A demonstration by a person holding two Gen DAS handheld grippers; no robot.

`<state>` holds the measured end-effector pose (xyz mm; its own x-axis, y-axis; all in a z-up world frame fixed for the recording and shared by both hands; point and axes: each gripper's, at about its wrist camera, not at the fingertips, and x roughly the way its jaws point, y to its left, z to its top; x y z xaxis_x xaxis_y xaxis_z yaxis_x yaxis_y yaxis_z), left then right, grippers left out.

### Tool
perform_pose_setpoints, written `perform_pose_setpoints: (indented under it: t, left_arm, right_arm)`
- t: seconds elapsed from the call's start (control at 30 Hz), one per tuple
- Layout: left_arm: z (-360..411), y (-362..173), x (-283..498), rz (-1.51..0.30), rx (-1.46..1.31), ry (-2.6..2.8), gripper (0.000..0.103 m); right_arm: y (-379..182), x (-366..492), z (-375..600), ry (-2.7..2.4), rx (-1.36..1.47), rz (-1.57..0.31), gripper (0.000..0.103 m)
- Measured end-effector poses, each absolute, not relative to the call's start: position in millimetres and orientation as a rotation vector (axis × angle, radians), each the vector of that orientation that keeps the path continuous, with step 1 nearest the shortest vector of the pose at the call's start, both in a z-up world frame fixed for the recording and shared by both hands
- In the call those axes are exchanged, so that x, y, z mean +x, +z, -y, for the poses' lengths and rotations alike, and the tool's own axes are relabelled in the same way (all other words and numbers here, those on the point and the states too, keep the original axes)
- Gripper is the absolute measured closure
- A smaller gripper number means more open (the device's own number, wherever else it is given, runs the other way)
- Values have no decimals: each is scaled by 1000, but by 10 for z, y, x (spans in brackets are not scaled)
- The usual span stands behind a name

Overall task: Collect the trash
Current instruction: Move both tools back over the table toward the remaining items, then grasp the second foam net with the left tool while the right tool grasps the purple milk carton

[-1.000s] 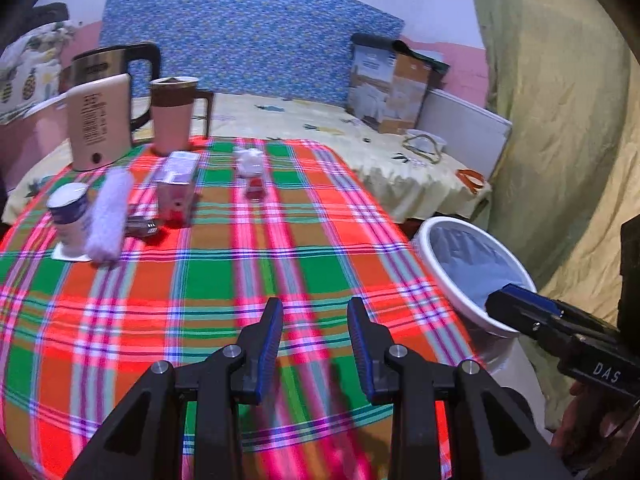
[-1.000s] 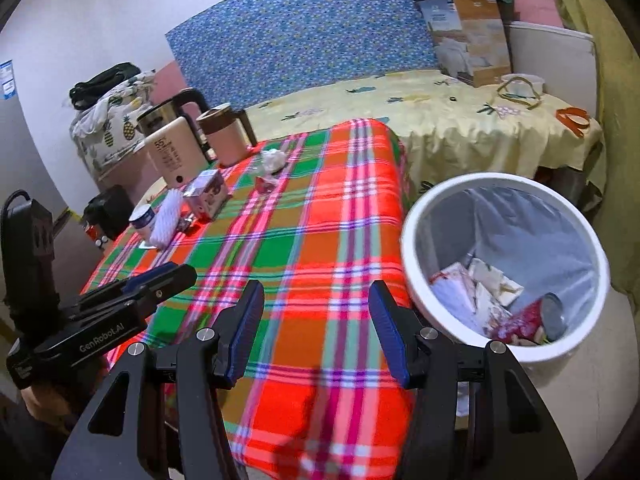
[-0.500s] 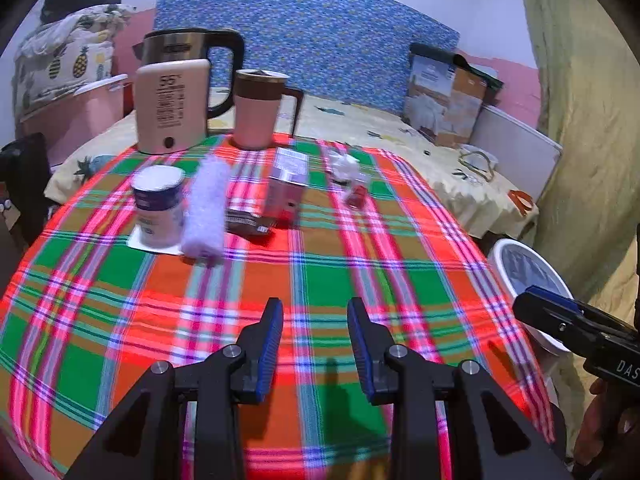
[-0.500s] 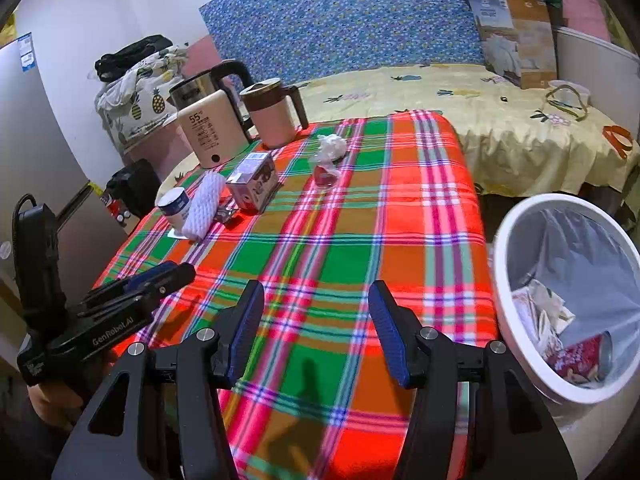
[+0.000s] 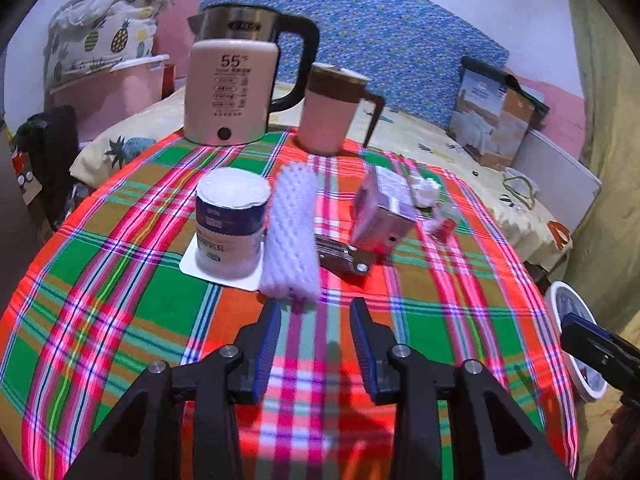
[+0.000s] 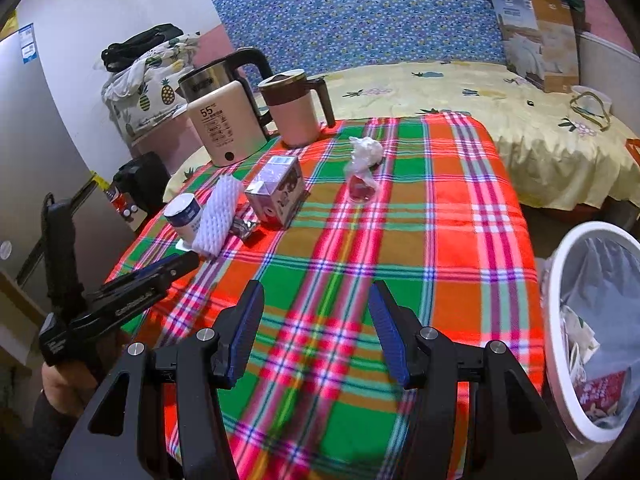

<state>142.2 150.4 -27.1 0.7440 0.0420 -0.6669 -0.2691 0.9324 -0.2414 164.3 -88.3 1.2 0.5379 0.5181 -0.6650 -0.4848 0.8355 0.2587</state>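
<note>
Right up front the left gripper is seen spread, jaws just widened, nothing between them; the right gripper is spread and empty too. Just past the left tips a white foam net sleeve is laid beside a white tub. Further back, "55" is printed on the kettle base. The bin is parked off the table's right edge

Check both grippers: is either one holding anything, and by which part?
Nothing is held. The left gripper and right gripper both stand open over the tablecloth.
</note>
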Motion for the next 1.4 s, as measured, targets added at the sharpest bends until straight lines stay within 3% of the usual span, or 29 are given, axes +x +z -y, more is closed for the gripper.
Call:
perform_pose_setpoints:
  t: [0.23,0.53,0.73,0.93,1.27,1.33,1.4]
  left_arm:
    - [-1642,-355,1644,-726,-367,185,59]
    - [-1745,-467,1830,-776,-419,174,59]
    - [-1805,-515,1838,-780,-475,137,88]
    - [-1862,-492,1712,-740,-510,103,99]
    - [-1935,-428,1522,-705,-497,90,100]
    - [-1937,-418,1500,-706,-492,97,100]
    - [-1922,-413,1481,-709,-486,100,100]
  right_arm:
    - [-23,1789,678,612,33,-819,47]
    - [-5,1983,415,635,53,-809,47]
    - [-36,2177,189,630,68,-815,43]
    - [-100,2370,0,622,91,-844,42]
    - [-289,2504,-167,570,67,-928,43]
    - [-294,2498,-130,573,80,-931,61]
    - [-274,2474,-66,558,72,-923,62]
